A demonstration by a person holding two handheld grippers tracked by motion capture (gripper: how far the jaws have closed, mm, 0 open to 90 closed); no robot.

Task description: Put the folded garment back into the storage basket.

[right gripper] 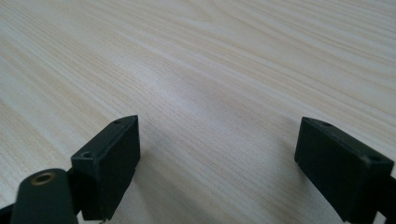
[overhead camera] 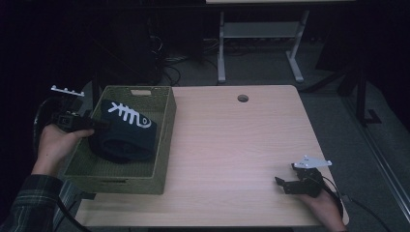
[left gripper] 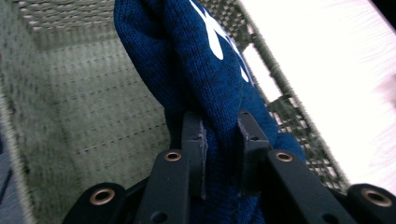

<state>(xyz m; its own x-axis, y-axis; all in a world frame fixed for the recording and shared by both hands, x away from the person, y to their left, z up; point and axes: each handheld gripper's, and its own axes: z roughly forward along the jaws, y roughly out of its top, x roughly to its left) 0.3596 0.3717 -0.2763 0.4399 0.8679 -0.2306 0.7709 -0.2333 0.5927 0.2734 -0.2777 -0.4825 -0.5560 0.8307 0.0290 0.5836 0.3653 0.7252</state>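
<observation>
Dark blue knitted cloth (overhead camera: 124, 133) with a white fishbone print hung inside the woven basket (overhead camera: 164, 145) at the desk's (overhead camera: 241, 145) left end, a fold pinched tight in my left gripper's (left gripper: 223, 140) jaws, its bulk running away from them toward the basket's far wall. My right gripper (overhead camera: 290, 183) rested well apart at the desk's near right corner, jaws wide and empty, so I judged the lowering fell to the left.

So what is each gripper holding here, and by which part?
Left gripper pinches a fold of the dark blue knitted cloth over the woven basket; right gripper holds nothing.
</observation>
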